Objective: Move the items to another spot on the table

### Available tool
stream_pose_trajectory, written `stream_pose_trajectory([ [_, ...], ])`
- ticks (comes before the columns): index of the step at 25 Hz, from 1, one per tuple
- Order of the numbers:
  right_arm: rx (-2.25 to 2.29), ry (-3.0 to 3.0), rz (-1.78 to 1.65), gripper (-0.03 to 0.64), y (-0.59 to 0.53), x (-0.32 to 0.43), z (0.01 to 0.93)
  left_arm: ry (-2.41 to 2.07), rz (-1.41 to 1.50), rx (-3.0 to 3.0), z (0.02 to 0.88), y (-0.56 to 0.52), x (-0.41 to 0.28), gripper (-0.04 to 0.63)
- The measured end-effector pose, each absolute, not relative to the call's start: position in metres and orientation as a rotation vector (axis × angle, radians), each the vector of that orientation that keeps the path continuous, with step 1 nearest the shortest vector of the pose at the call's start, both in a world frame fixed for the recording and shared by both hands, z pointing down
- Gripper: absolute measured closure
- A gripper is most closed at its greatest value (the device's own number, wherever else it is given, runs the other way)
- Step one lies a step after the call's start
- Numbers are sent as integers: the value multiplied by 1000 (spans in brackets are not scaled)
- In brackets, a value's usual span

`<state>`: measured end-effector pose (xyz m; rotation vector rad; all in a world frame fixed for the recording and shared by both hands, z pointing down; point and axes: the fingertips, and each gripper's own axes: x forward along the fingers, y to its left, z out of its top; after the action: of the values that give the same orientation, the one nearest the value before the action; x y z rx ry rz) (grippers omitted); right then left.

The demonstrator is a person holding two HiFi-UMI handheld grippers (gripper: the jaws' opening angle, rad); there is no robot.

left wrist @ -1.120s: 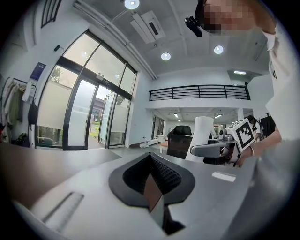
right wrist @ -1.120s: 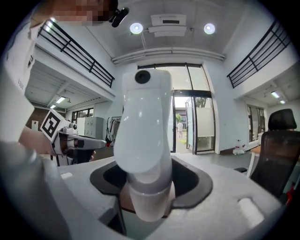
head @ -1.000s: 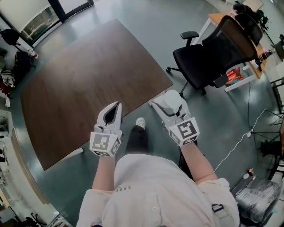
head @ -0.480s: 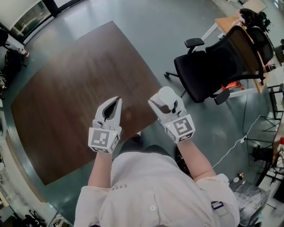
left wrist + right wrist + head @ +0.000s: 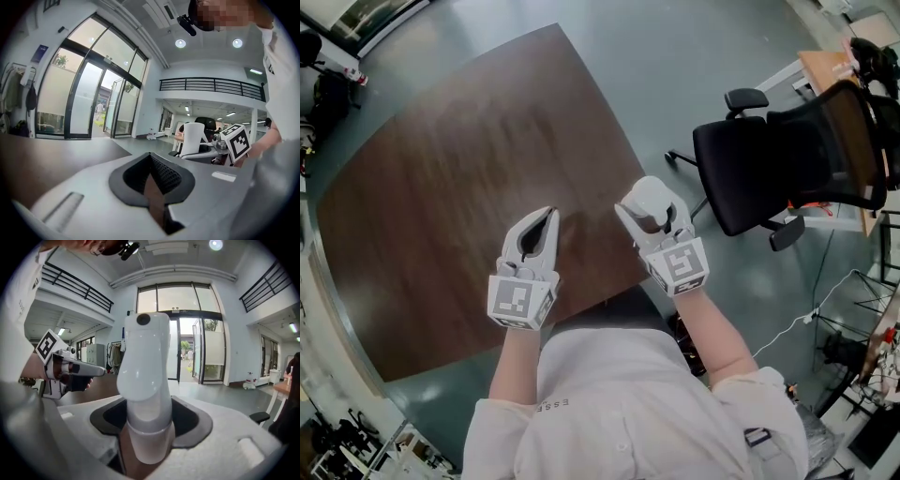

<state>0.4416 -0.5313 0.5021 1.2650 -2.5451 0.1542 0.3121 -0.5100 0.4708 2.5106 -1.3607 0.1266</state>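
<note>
My right gripper (image 5: 654,214) is shut on a white rounded bottle (image 5: 645,198), which stands upright between its jaws above the near right edge of the dark brown table (image 5: 459,159). In the right gripper view the bottle (image 5: 143,376) fills the centre, with a black dot on its top. My left gripper (image 5: 546,218) hovers over the table's near edge, its jaws closed together with nothing between them (image 5: 151,161). No other loose item shows on the table.
A black office chair (image 5: 792,155) stands on the grey floor to the right of the table. A wooden desk (image 5: 825,70) is behind it. Cables and gear lie at the far right. Glass doors (image 5: 89,103) are ahead.
Both grippers have moved forward from above the floor by the table's corner to above the table's near edge. The right one still holds the white bottle; the left stays closed.
</note>
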Motion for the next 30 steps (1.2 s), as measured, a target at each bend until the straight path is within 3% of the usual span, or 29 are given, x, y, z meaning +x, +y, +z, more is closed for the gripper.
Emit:
stream_pose_trajectory([
  [12, 1200, -2605, 113, 360, -564, 438, 558, -1456, 165, 2405, 536, -516, 310, 578],
  [21, 1172, -2633, 177, 356, -562, 432, 561, -1454, 141, 2373, 532, -515, 304, 578],
  [25, 1140, -2628, 280, 277, -555, 429, 552, -1421, 193, 2420, 515, -511, 309, 580],
  [30, 1230, -2607, 323, 264, -538, 443, 514, -1370, 188, 2444, 479, -504, 316, 580],
])
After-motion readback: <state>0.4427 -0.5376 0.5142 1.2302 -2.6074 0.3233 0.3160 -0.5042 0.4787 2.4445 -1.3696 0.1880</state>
